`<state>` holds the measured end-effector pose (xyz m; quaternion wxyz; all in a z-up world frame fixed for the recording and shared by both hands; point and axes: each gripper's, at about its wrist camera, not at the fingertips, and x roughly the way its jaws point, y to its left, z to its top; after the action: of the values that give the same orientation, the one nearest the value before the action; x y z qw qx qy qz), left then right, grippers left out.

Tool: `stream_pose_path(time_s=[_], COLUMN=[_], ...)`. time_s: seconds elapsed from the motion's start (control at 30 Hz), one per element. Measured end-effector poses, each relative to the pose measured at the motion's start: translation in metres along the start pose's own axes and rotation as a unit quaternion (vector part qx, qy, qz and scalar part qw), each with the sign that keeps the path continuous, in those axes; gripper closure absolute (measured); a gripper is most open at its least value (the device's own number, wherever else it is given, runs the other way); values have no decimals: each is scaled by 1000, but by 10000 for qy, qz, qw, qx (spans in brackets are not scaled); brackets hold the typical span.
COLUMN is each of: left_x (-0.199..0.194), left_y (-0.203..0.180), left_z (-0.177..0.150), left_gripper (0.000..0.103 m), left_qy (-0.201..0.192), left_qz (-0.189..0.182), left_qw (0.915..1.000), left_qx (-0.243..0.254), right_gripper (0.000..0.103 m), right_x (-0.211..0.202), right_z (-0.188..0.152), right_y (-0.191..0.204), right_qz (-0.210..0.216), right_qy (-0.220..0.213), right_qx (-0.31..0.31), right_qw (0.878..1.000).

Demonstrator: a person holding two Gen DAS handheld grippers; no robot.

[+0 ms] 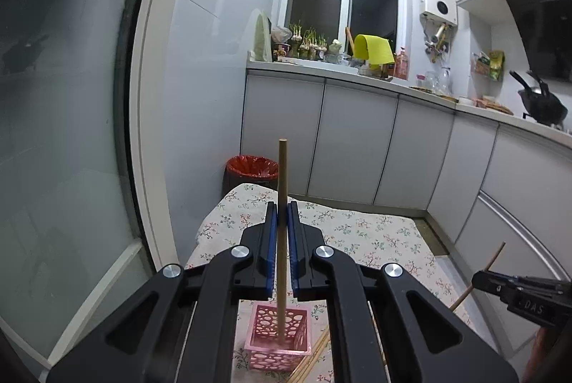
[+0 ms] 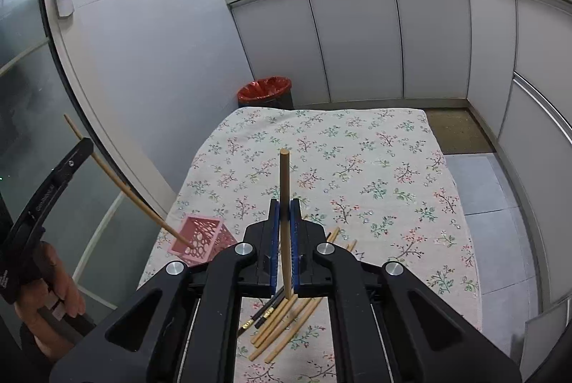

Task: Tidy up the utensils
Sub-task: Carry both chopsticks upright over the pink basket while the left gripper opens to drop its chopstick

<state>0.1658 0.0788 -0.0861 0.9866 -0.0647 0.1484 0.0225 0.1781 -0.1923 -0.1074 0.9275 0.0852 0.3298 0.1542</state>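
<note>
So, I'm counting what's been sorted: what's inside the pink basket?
Only the lower end of the chopstick held by the left gripper dips into the pink basket. The visible interior looks otherwise empty; the gripper body hides part of it.

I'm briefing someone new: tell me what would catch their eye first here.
Each hand-held gripper is shut on a wooden chopstick: the left gripper lowers its chopstick into the pink basket at the near left of the floral tablecloth. The right gripper holds another chopstick above the loose chopsticks.
</note>
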Motion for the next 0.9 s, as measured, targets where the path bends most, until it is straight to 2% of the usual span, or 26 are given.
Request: stream_pose_path(time_s=[0.17,0.4,0.53,0.6,0.63,0.67,0.73,0.83,0.9], left_x=[9,54,68,74,74,72,65,49,44], left_y=[-3,4,8,13,15,17,20,26,30], left_z=[-2,-33,-41,-43,-43,-41,-38,-37,-38], left_gripper=[97,97,96,95,89,73,55,54,48], left_qy=[-7,653,883,1212,1305,1393,1437,1499,1544], left_qz=[74,115,77,86,87,60,126,95,148], left_qw=[9999,9976,9959,9926,9914,9901,9893,9882,9875], left_qx=[119,172,168,37,-33,-131,-219,-291,-274], right_gripper=[98,98,98,98,98,98,98,98,98], right_x=[-10,-17,-21,-21,-21,-20,-19,-13,-6], right_z=[7,9,13,15,17,18,22,26,27], right_y=[13,31,38,40,42,43,48,54,59], right_qz=[175,369,460,528,575,608,694,798,896], right_qy=[-255,-406,-494,-533,-554,-568,-603,-607,-604], right_qx=[-22,-53,-35,-22,-14,-10,-2,52,85], right_qw=[9995,9985,9977,9972,9968,9965,9958,9950,9941])
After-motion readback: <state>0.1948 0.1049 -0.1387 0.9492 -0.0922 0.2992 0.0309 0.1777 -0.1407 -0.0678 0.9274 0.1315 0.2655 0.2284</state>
